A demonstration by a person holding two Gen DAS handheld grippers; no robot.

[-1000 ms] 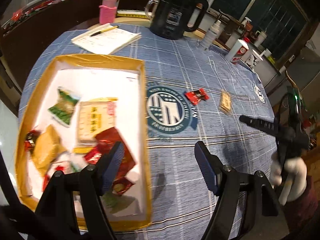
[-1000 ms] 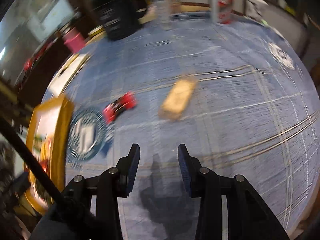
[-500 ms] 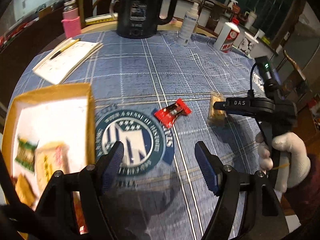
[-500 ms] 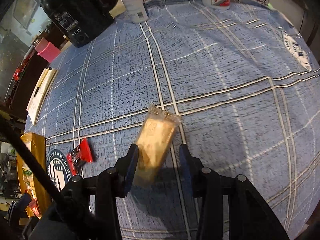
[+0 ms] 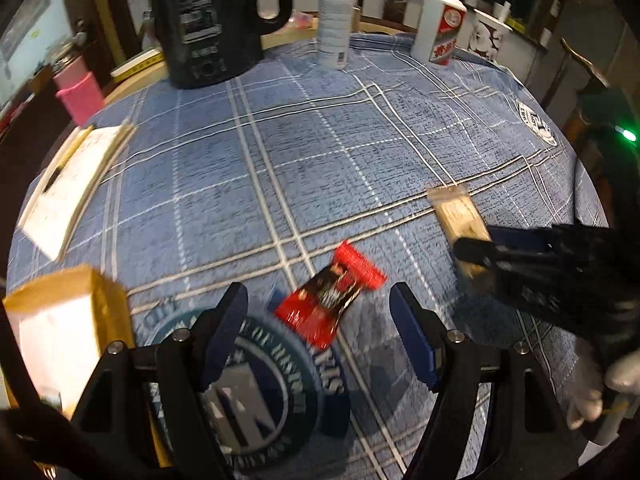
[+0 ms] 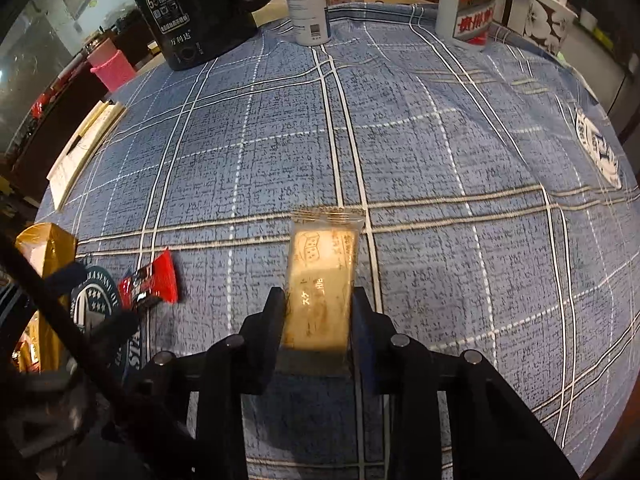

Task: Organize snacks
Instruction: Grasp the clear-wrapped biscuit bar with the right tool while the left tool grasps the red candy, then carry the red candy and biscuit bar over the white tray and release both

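A red snack packet (image 5: 332,300) lies on the blue checked tablecloth, just ahead of my left gripper (image 5: 318,332), which hangs open above it and is apart from it. A pale biscuit packet (image 6: 322,276) lies further right. My right gripper (image 6: 318,312) straddles its near end and its jaws are closing, with both pads against the packet's sides. In the left wrist view the right gripper (image 5: 480,252) covers the near end of that biscuit packet (image 5: 458,216). The gold-rimmed tray (image 5: 100,292) sits at the left edge, mostly cut off.
A black kettle (image 5: 208,28), a white bottle (image 5: 334,20) and a red-and-white bottle (image 5: 440,28) stand at the far edge. A notepad with a pen (image 5: 68,192) and a pink cup (image 5: 78,92) are at far left. A gloved hand (image 5: 592,392) holds the right gripper.
My left gripper swept right from over the tray to above the red packet. My right gripper came down to the biscuit packet and its jaws narrowed onto it.
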